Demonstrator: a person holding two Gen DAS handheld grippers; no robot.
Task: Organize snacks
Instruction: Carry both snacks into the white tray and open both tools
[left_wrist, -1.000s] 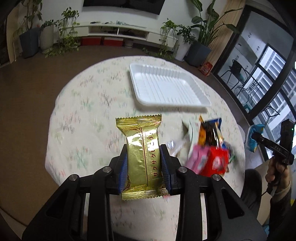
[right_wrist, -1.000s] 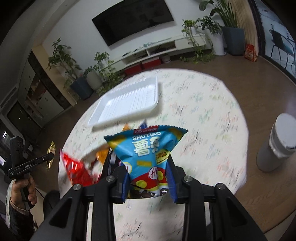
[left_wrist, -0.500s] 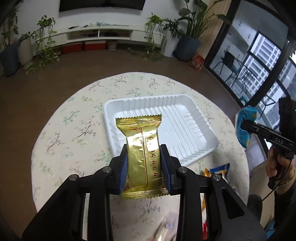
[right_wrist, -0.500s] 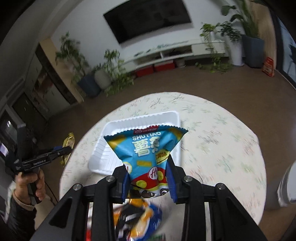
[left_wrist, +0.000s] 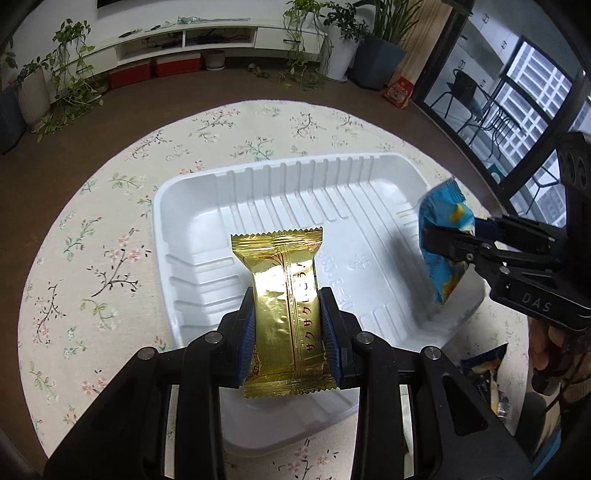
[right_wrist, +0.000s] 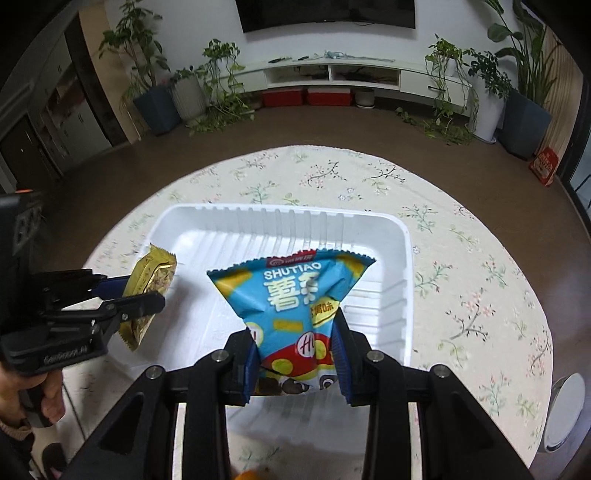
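Gold wafer pack (left_wrist: 283, 306) clamped in left claw (left_wrist: 288, 325), blue chip bag (right_wrist: 295, 314) clamped in right claw (right_wrist: 297, 360), both seemingly above white tray (left_wrist: 192, 192)

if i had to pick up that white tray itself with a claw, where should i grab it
Probably the white tray is best pinched at its thin rolled rim, on a long side, coming down from above with one finger inside the wall and one outside. The ribbed walls slope and the body is too wide for the claw, so the rim is the only narrow edge. It looks flimsy and may flex.

I see a glossy gold foil wrapper (left_wrist: 284, 306) and a shiny blue plastic bag (right_wrist: 295, 295). The ribbed white tray (left_wrist: 258, 184) looks smooth plastic; the worktop (left_wrist: 110, 221) wears matt floral cloth.
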